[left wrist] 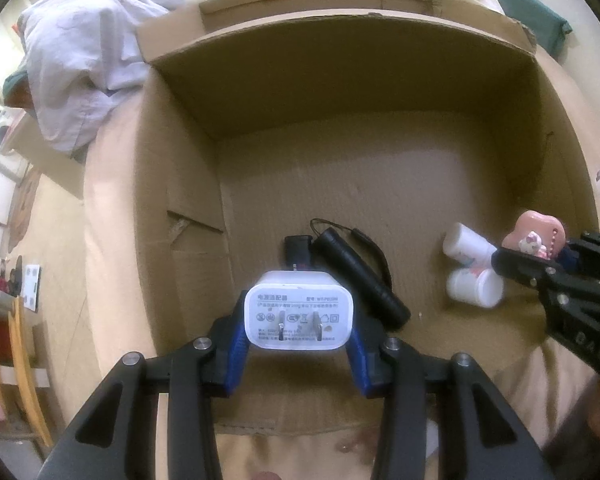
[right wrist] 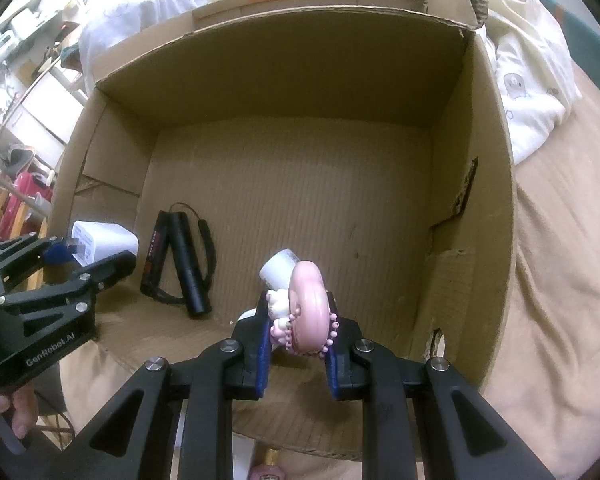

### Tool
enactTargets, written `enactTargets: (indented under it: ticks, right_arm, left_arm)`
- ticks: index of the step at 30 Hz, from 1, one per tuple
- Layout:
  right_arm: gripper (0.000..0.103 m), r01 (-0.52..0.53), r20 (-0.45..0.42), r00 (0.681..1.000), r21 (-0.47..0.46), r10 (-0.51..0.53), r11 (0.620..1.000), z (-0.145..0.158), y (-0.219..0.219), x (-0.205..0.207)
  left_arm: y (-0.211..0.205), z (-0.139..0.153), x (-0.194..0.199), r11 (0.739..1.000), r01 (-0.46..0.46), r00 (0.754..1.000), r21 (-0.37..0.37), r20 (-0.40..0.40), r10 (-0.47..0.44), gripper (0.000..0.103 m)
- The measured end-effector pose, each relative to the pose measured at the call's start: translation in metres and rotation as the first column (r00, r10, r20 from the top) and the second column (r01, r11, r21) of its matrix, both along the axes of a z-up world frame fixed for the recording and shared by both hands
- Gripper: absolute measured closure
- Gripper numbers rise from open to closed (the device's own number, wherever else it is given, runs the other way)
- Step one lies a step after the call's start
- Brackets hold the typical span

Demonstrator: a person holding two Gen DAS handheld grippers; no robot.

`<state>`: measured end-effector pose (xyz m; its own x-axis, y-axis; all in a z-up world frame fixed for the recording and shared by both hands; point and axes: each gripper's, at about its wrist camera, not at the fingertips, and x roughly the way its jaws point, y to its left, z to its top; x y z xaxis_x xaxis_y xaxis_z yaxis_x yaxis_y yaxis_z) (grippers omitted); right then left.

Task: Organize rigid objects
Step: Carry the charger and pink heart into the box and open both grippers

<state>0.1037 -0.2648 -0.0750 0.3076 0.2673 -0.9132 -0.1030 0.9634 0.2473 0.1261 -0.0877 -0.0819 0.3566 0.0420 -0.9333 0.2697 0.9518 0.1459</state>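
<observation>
Plain brown corrugated cardboard [left wrist: 340, 92] is seen as the box's material, matt and ribbed on the floor, with torn, ragged edges at the flaps. The power adapter [left wrist: 299, 312] is moulded in smooth white plastic with a faint sheen, grey print and two bright metal prongs. The flashlight [left wrist: 360, 276] is finished in matt black, its cord thin and woven. The two small bottles [left wrist: 474, 286] are of white, slightly glossy plastic. The pink charm [right wrist: 306, 308] appears glossy and smooth, edged with small beads. Each claw is made of matt black plastic with polished metal pins and blue ribbed pads [left wrist: 238, 354]. Soft, creased cloth is seen on the bed [right wrist: 560, 280].
</observation>
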Motion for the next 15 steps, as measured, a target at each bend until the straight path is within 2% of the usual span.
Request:
enactTargets:
  ticks: [7,9,10,11,12,13,14,15]
  right_arm:
    - [0.080,-0.001,0.000,1.000,0.004,0.001,1.000,-0.001,0.000,0.000]
    - [0.080,0.000,0.001,1.000,0.011,0.000,1.000,0.000,0.000,0.000]
    - [0.080,0.002,0.007,1.000,0.022,-0.003,1.000,0.001,0.000,0.000]
    - [0.080,0.007,0.012,1.000,0.031,-0.007,0.999,0.003,-0.001,0.000]
    - [0.079,0.014,0.018,1.000,0.039,-0.015,0.999,0.005,-0.002,0.001]
    - [0.072,0.022,0.026,0.999,0.046,-0.023,0.999,0.007,-0.003,0.001]
    - [0.059,0.030,0.039,0.999,0.061,-0.033,0.998,0.010,-0.005,0.002]
    - [0.053,0.040,0.054,0.998,0.086,-0.045,0.996,0.014,-0.007,0.002]
  left_arm:
    - [0.000,-0.001,0.000,1.000,-0.003,1.000,-0.008,0.004,0.003,0.064]
    - [0.000,0.000,0.000,1.000,0.002,1.000,-0.021,-0.002,-0.002,0.049]
    - [-0.001,0.001,-0.001,1.000,0.004,1.000,-0.031,-0.005,-0.004,0.032]
    - [-0.001,0.003,-0.002,0.999,0.007,1.000,-0.042,0.000,-0.007,0.024]
    - [-0.002,0.004,-0.002,0.999,0.007,1.000,-0.045,0.006,-0.007,0.023]
    - [-0.002,0.007,-0.003,0.999,0.008,1.000,-0.051,0.017,-0.007,0.023]
    - [-0.002,0.009,-0.003,0.998,0.007,1.000,-0.061,0.024,-0.005,0.021]
    - [-0.002,0.012,-0.004,0.997,0.005,0.999,-0.071,0.032,-0.002,0.020]
